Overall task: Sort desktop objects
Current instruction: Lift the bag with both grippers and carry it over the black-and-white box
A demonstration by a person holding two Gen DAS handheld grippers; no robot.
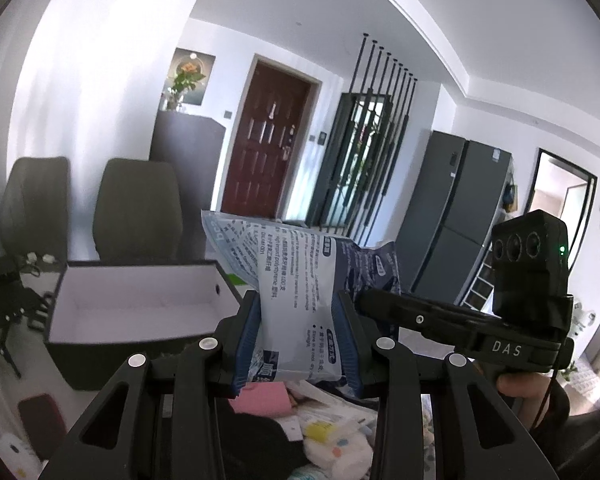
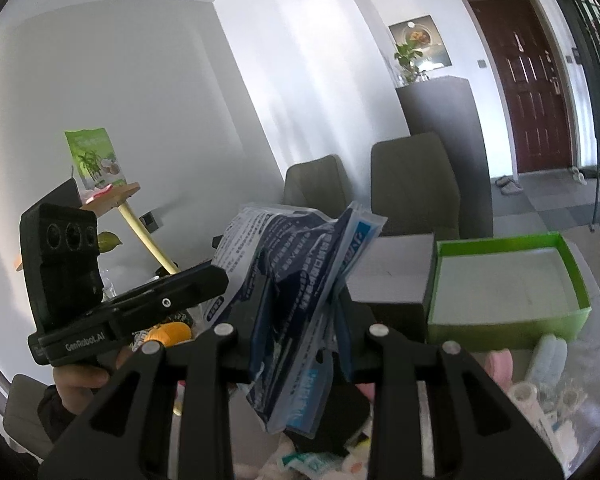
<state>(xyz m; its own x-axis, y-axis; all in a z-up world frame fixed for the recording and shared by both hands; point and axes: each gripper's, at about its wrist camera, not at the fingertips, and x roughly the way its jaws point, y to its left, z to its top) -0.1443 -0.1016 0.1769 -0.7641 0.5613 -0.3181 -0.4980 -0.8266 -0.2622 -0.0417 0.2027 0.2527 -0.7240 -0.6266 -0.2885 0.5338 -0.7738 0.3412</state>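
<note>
Both grippers clamp one soft packet, likely to carry it level. The left gripper point(image 1: 298, 340) has its jaws narrowly apart, pressed on the packet point(image 1: 296, 280); the right gripper point(image 2: 300, 336) pinches the crumpled other end. Below lies clutter; beyond wait the dark box point(image 1: 140, 300) and green box point(image 2: 508, 280).

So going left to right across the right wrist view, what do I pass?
The other claw's camera block → green leaflet → printed packet held in this claw → grey box → green box → brown door.
</note>
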